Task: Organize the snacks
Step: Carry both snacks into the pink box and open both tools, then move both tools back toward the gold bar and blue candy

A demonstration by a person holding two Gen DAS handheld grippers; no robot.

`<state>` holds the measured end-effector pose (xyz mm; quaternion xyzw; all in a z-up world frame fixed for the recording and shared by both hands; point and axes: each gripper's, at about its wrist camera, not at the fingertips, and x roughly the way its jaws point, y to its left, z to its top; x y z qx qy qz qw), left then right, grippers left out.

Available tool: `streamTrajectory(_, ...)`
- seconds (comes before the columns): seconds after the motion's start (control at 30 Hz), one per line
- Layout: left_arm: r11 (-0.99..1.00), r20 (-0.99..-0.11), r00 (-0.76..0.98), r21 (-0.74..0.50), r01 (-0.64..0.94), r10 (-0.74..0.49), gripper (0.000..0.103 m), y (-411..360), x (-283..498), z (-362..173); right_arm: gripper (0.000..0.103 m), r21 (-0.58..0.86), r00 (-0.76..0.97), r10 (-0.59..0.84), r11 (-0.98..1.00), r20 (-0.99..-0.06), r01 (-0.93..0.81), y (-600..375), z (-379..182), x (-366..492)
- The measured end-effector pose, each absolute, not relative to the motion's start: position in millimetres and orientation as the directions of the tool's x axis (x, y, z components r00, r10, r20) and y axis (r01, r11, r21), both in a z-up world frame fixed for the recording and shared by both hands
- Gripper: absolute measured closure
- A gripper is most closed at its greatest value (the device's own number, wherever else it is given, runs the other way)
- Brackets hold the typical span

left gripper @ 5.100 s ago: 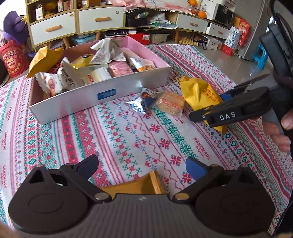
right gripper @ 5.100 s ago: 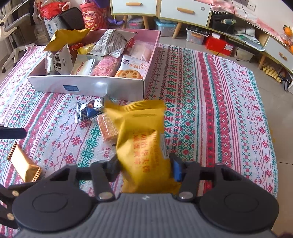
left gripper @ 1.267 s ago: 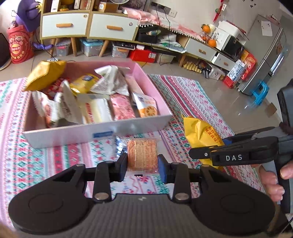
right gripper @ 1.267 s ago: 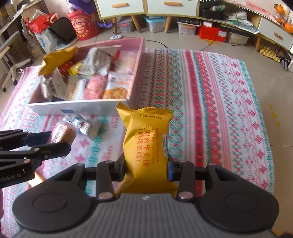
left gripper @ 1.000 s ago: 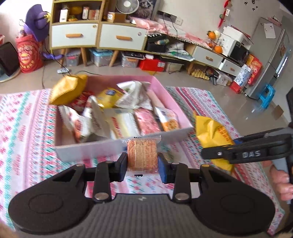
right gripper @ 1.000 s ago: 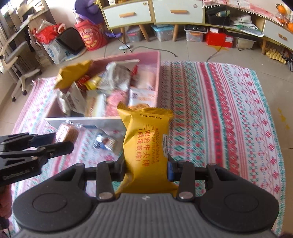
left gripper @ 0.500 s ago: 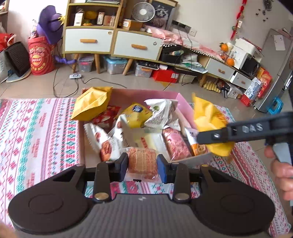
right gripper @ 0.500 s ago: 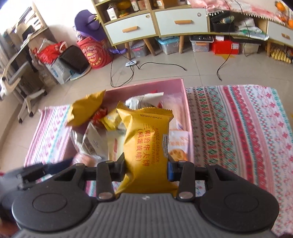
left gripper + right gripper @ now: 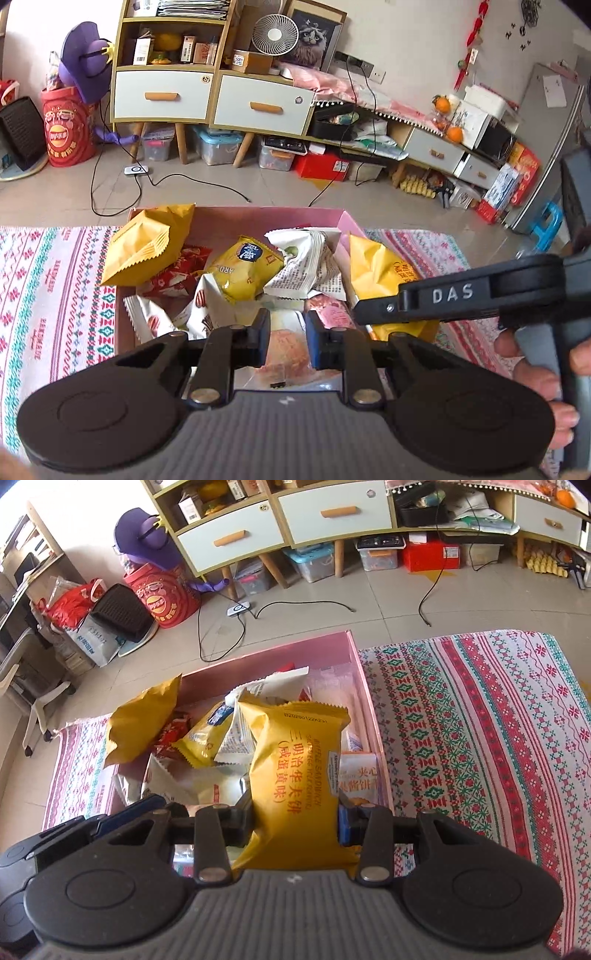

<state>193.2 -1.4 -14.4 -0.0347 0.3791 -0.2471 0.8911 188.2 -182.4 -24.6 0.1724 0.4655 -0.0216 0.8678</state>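
A pink box (image 9: 273,218) holding several snack packets sits on the patterned cloth; it also shows in the right wrist view (image 9: 364,686). My left gripper (image 9: 286,338) is shut on a clear-wrapped orange cracker packet (image 9: 286,350) and holds it over the box's near side. My right gripper (image 9: 295,818) is shut on a yellow waffle sandwich packet (image 9: 295,760) and holds it over the box's right part. The right gripper (image 9: 373,314) and its yellow packet (image 9: 376,266) also show in the left wrist view, at the box's right wall.
The red, green and white patterned cloth (image 9: 480,720) spreads to the right of the box. Beyond the table edge are tiled floor, cables, a drawer cabinet (image 9: 207,96) and a red tub (image 9: 66,133). A yellow packet (image 9: 144,243) leans over the box's left wall.
Both grippers have moved forward with their packets, from above the cloth to over the pink box. The cracker packet sits lower and blurred between the left fingers.
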Motion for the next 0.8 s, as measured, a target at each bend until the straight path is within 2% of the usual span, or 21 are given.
streamTrajectory(0.07, 0.877, -0.67, 0.582, -0.243, 0.415, -0.461, 0.073, -3.5, 193.8, -15.7, 0.056, 0.285, 0.579, 0.113, 0.934, -0.807, 0.214, -185.0, -22.3, 188.5)
streamTrajectory(0.1, 0.88, -0.67, 0.586, -0.239, 0.411, -0.456, 0.072, -3.6, 192.8, -15.8, 0.049, 0.294, 0.587, 0.117, 0.931, -0.801, 0.215, -186.5, -20.6, 187.7)
streamTrajectory(0.13, 0.879, -0.669, 0.586, -0.239, 0.413, -0.457, 0.067, -2.9, 191.9, -16.2, 0.047, 0.301, 0.592, 0.124, 0.93, -0.797, 0.212, -187.7, -19.1, 187.1)
streamTrajectory(0.27, 0.879, -0.671, 0.584, -0.235, 0.416, -0.456, 0.044, 0.0, 187.2, -16.6, 0.043, 0.289, 0.601, 0.12, 0.938, -0.79, 0.193, -188.8, -12.0, 183.4)
streamTrajectory(0.5, 0.878, -0.689, 0.569, -0.222, 0.423, -0.448, 0.028, 6.9, 176.0, -13.1, 0.032, 0.287, 0.607, 0.125, 0.942, -0.785, 0.177, -193.5, -4.6, 169.8)
streamTrajectory(0.57, 0.874, -0.689, 0.566, -0.217, 0.435, -0.453, 0.018, 10.1, 169.0, -11.0, 0.028, 0.29, 0.607, 0.129, 0.941, -0.784, 0.176, -195.5, -3.7, 162.8)
streamTrajectory(0.8, 0.849, -0.707, 0.533, -0.187, 0.494, -0.466, 0.008, 17.5, 140.6, -9.7, 0.022, 0.275, 0.585, 0.129, 0.947, -0.801, 0.168, -198.8, -7.6, 133.5)
